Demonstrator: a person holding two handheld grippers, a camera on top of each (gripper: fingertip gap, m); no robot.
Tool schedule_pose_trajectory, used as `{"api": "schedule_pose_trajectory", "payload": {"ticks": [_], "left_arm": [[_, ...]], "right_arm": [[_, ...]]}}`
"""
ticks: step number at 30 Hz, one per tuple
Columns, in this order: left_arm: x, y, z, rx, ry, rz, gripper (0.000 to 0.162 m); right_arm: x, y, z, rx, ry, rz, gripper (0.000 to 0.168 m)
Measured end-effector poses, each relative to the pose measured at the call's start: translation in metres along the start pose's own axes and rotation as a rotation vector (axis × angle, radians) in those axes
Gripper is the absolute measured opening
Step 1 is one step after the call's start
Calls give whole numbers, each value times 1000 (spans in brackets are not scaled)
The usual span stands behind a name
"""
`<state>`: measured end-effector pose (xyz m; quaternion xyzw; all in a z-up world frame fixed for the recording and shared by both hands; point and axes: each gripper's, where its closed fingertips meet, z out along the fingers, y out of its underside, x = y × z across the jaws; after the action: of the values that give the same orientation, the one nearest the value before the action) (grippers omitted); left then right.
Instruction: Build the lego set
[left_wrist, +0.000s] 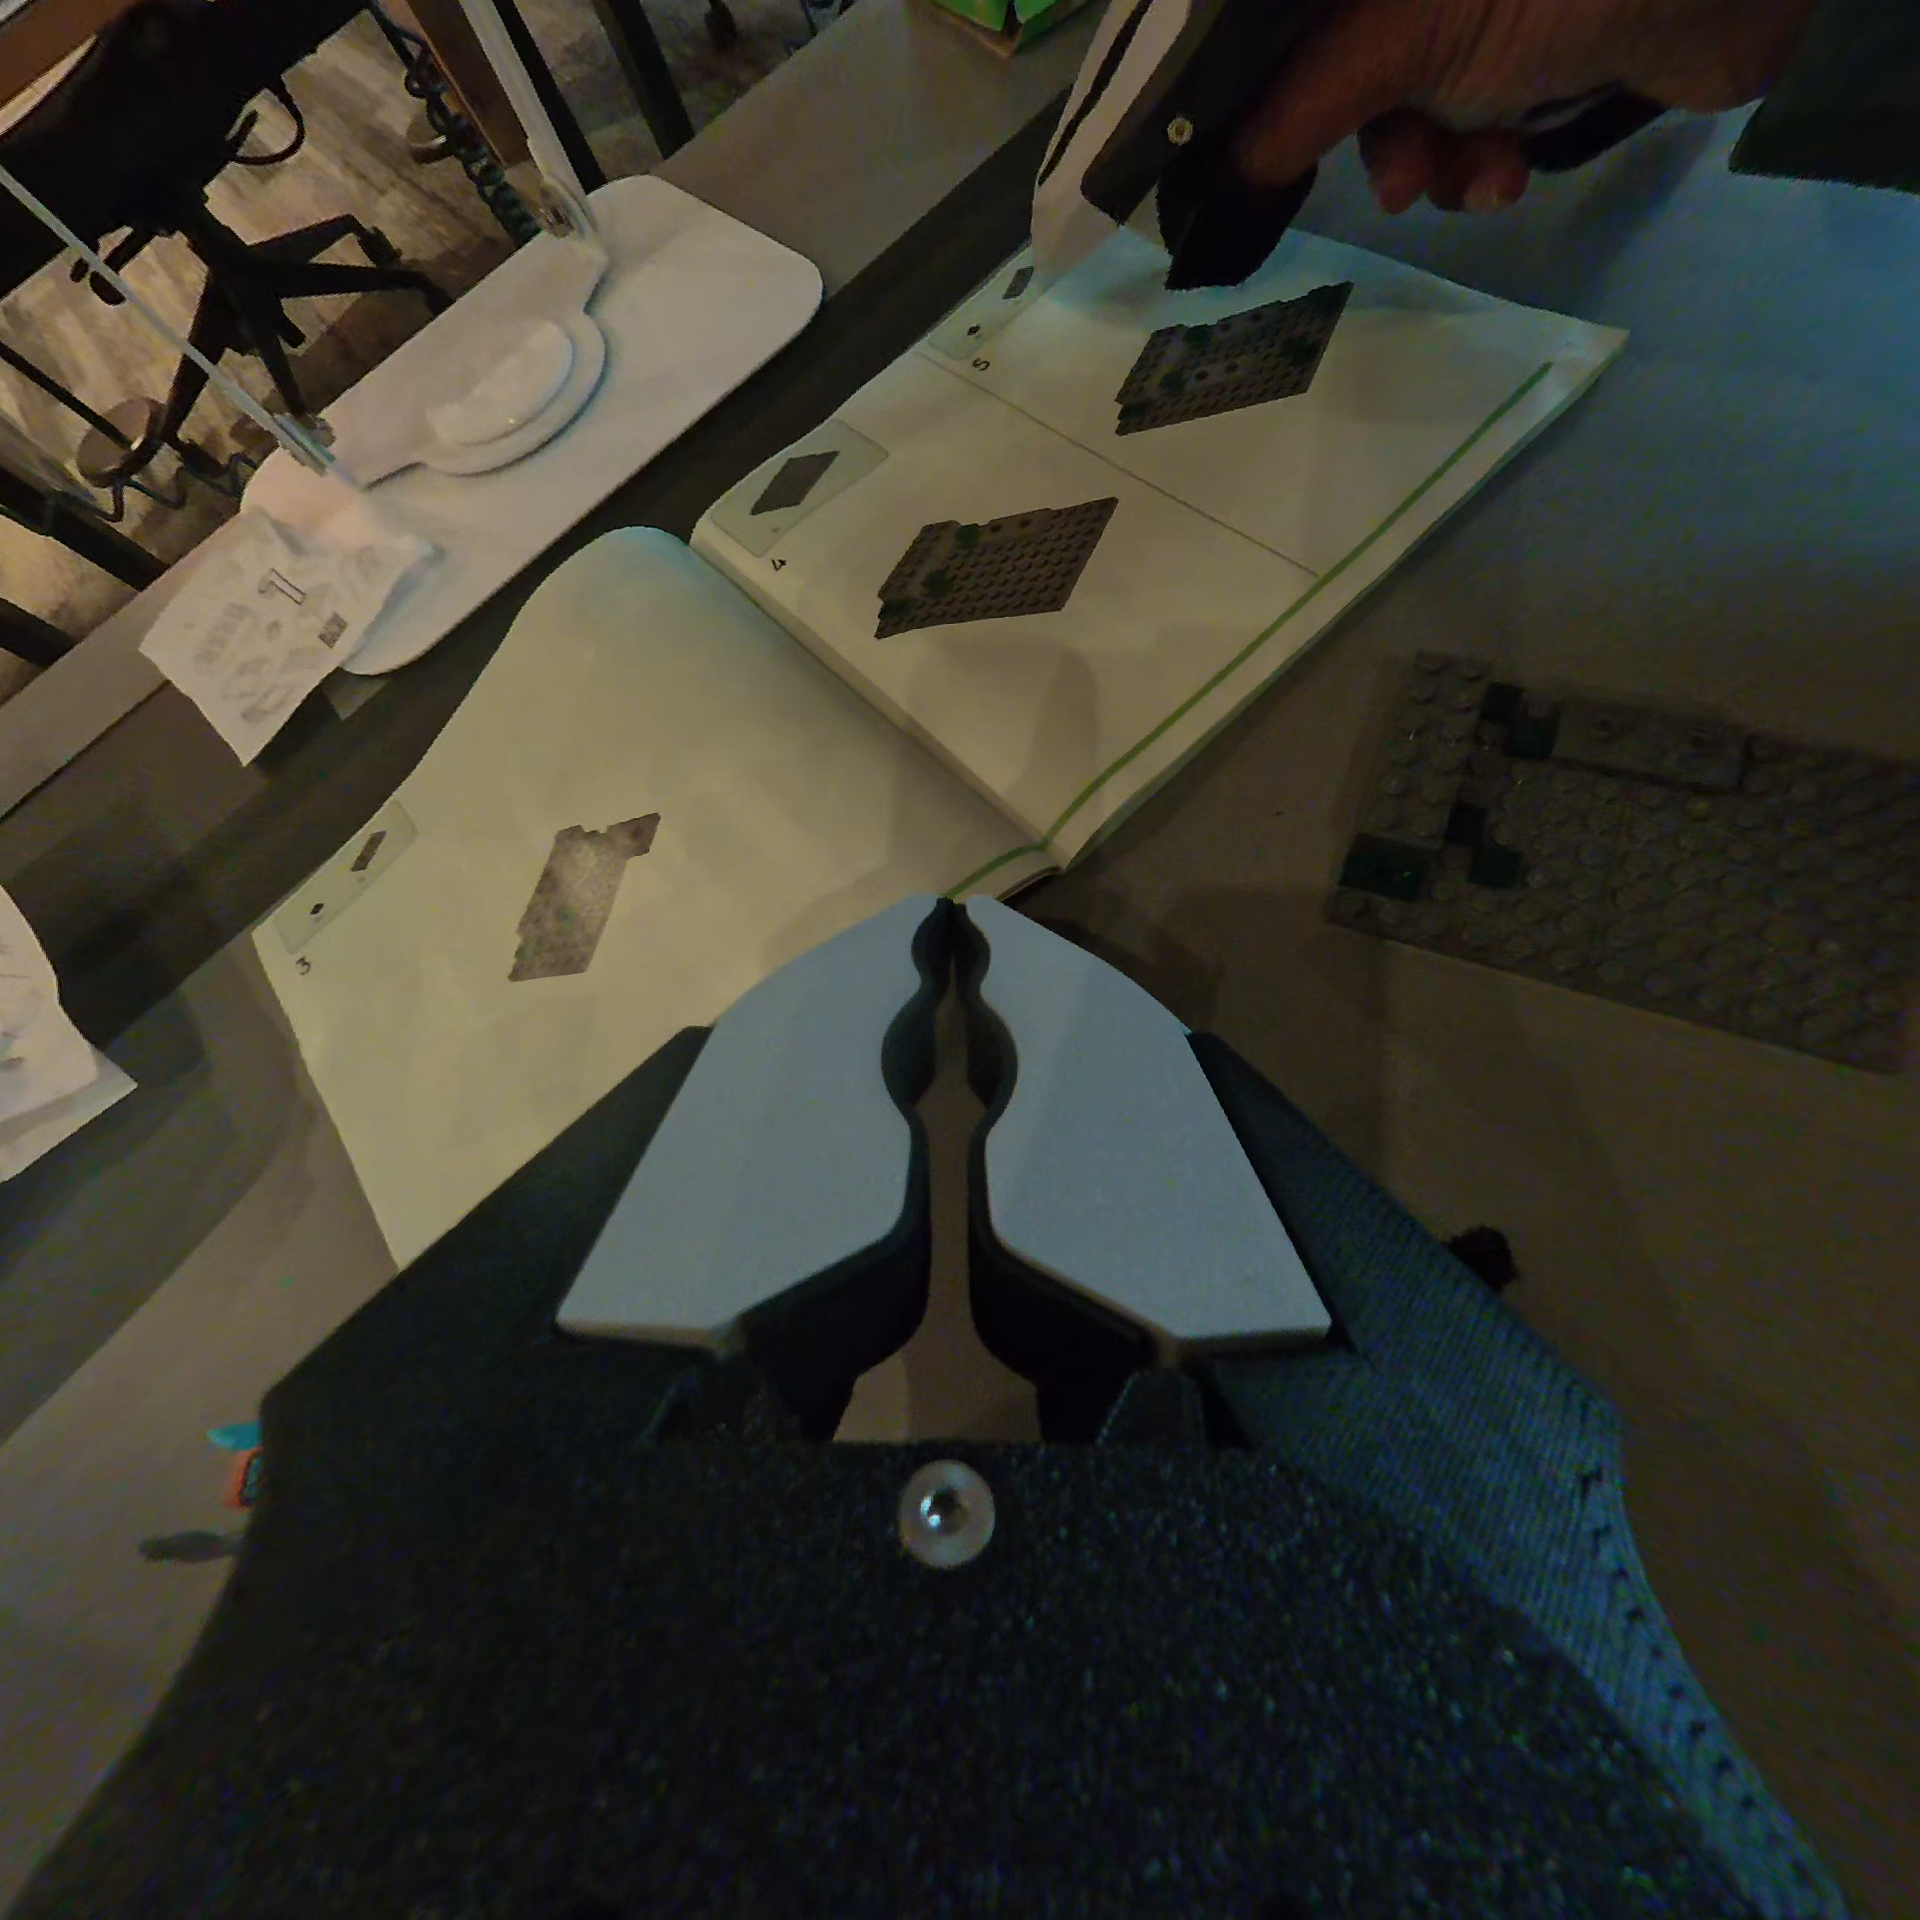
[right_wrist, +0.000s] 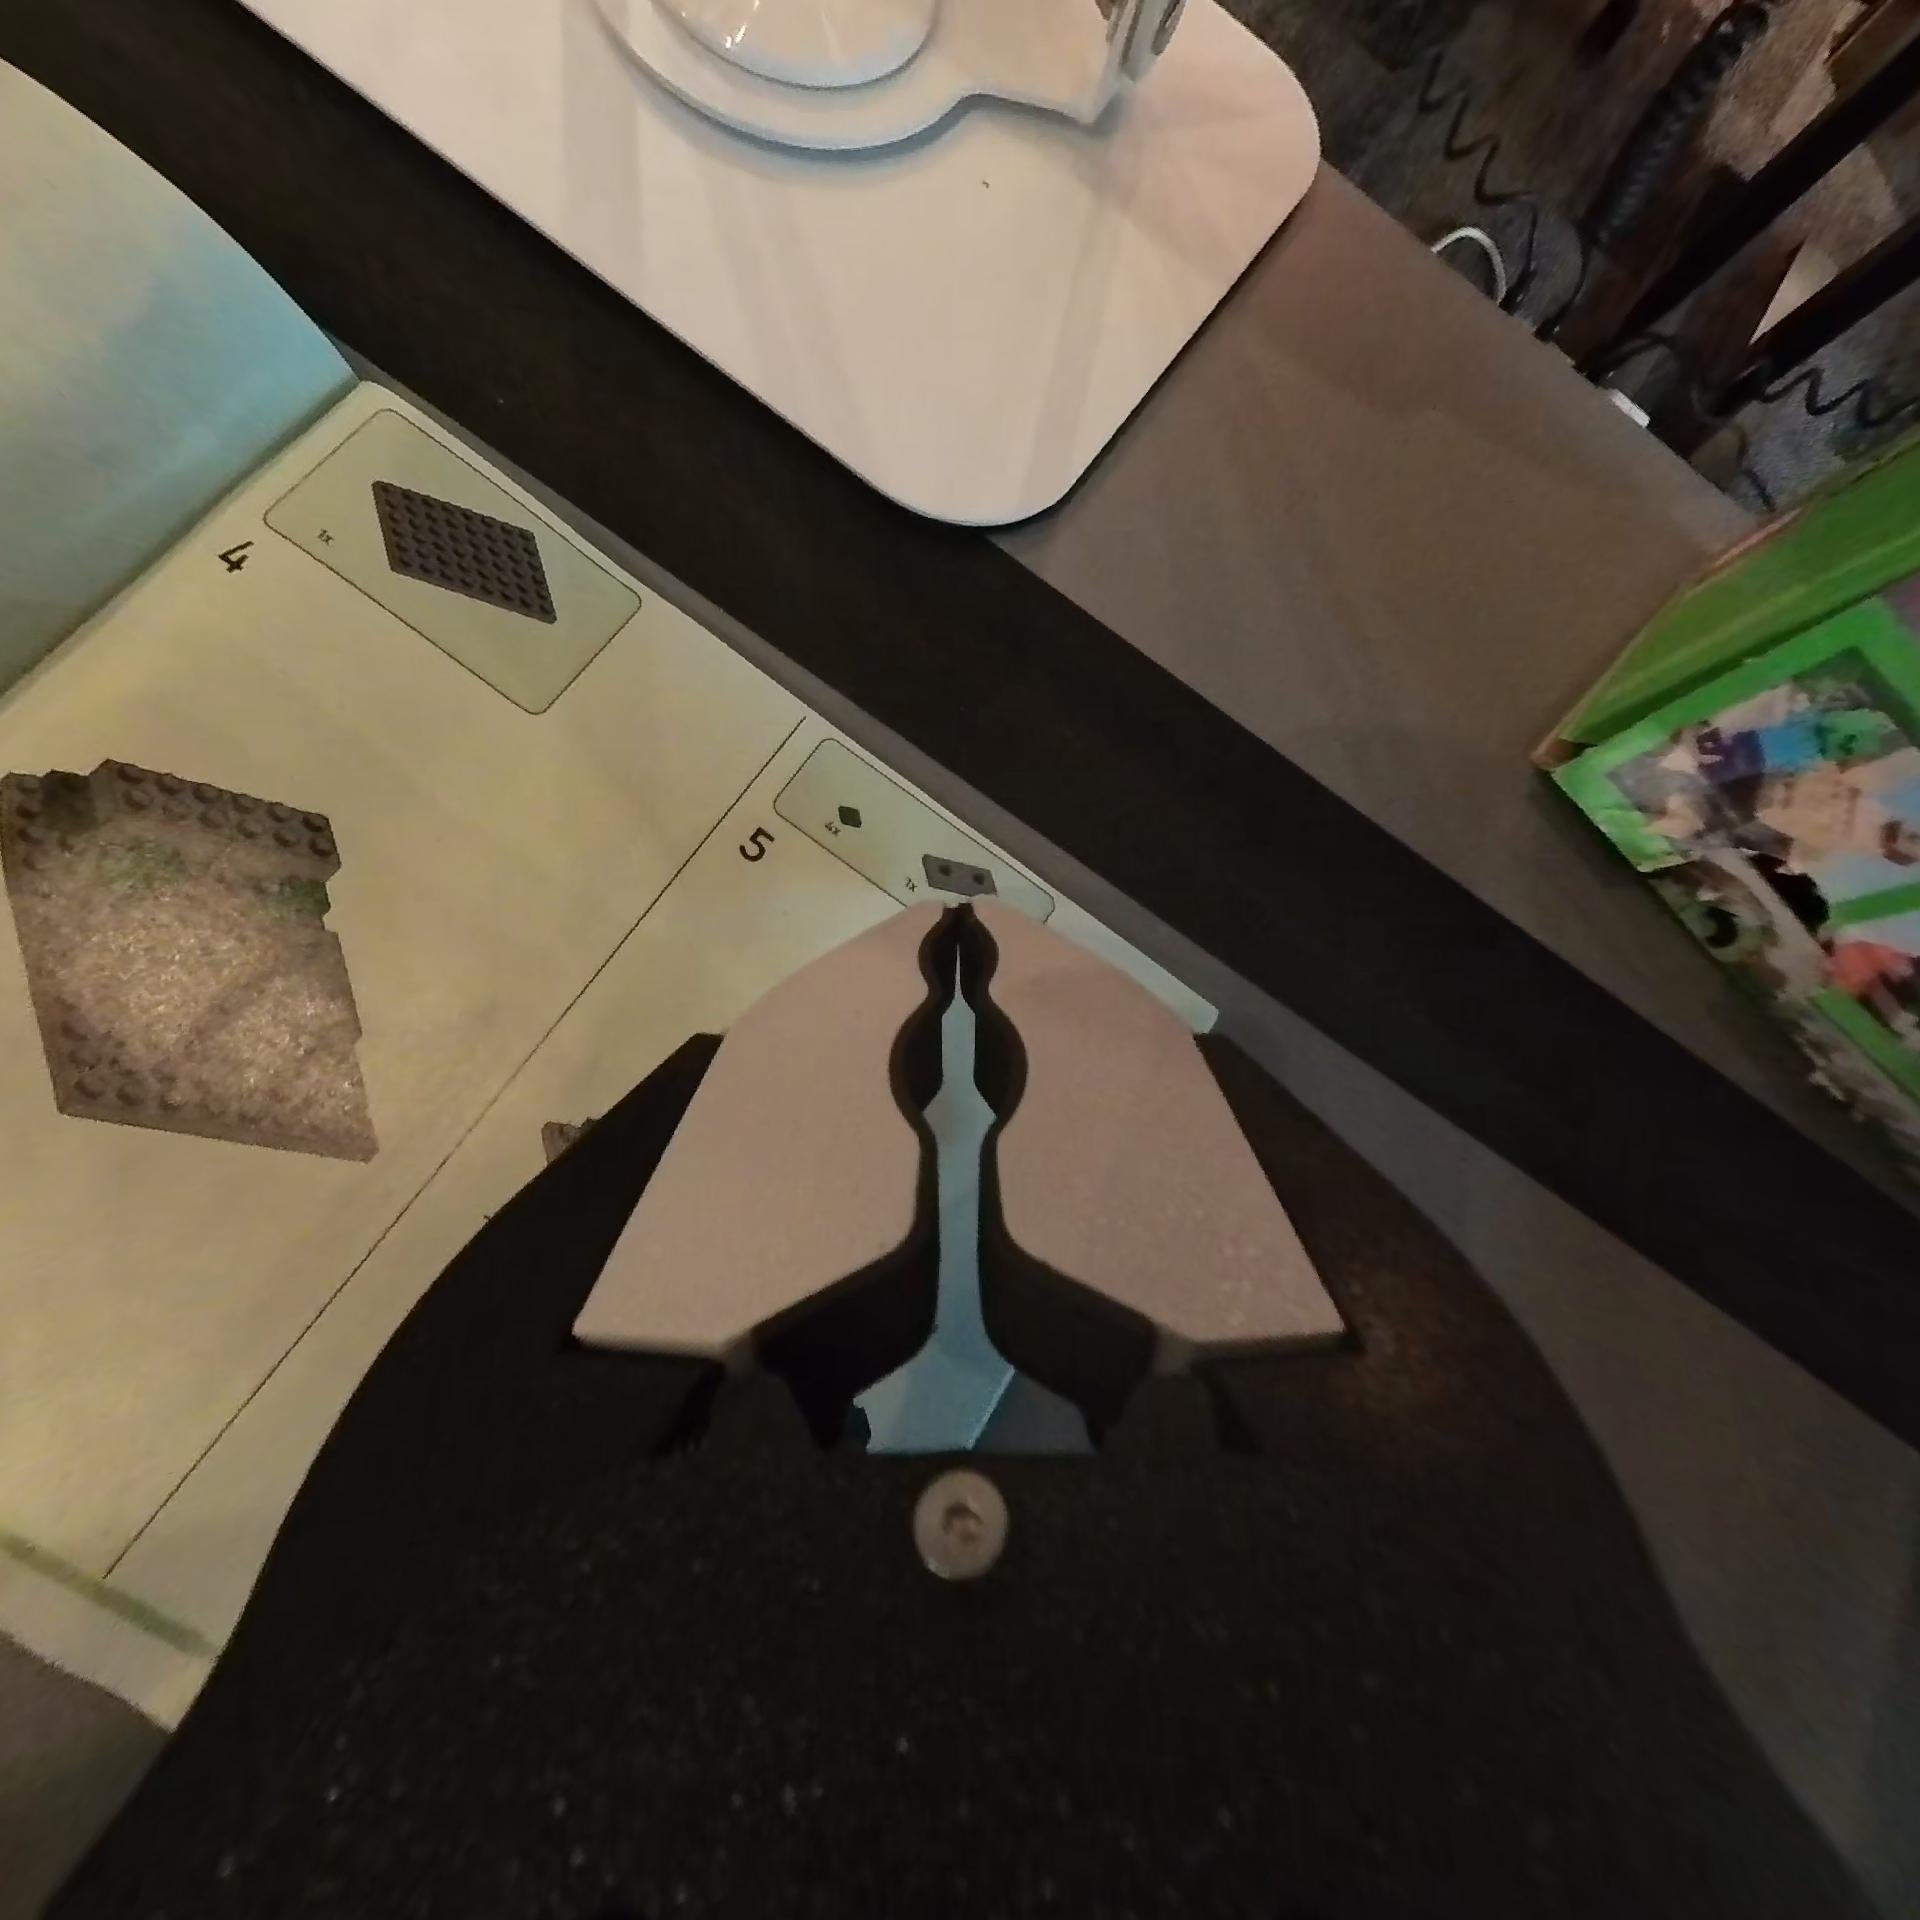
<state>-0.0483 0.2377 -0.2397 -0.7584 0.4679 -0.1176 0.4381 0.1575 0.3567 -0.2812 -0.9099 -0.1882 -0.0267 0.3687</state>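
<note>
Left wrist view: the left tongs (left_wrist: 954, 914) are pressed together, holding nothing, low centre of frame above the one open instruction booklet (left_wrist: 1039, 665). The one grey lego plate assembly (left_wrist: 1662, 873) lies on the tabletop (left_wrist: 1403, 1195) at right. The right tongs (left_wrist: 1122, 249) hover upper right.

Right wrist view: the right tongs (right_wrist: 956, 914), tips together and apparently empty, point at the booklet (right_wrist: 312, 935); one green box (right_wrist: 1766, 831) sits right. Judged: confirm the piece shown first, then fetch it
</note>
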Motion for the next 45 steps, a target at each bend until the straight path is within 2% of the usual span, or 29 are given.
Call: {"api": "schedule_pose_trajectory", "payload": {"ticks": [8, 13, 17, 21, 26, 28, 38, 45], "left_arm": [[0, 0, 0, 1, 1, 0, 0], [-1, -1, -2, 4, -1, -1, 0], [-3, -5, -4, 18, -6, -5, 0], [0, -7, -5, 22, -5, 3, 0], [4, -8, -6, 22, -5, 17, 0], [3, -9, -6, 22, -7, 17, 0], [2, -7, -5, 19, -6, 13, 0], [0, -6, -6, 19, -10, 10, 0]], "right_arm": [[1, 1, -2, -4, -2, 3, 0], [-6, 1, -30, 36, -22, -44, 0], [-19, 20, -60, 53, -40, -93, 0], [-32, 44, -73, 42, -65, -86, 0], [-40, 55, -67, 33, -78, -67, 0], [-43, 54, -64, 34, -90, -62, 7], [-53, 45, -57, 51, -110, -67, 4], [-41, 49, -58, 51, -96, -39, 4]]}}
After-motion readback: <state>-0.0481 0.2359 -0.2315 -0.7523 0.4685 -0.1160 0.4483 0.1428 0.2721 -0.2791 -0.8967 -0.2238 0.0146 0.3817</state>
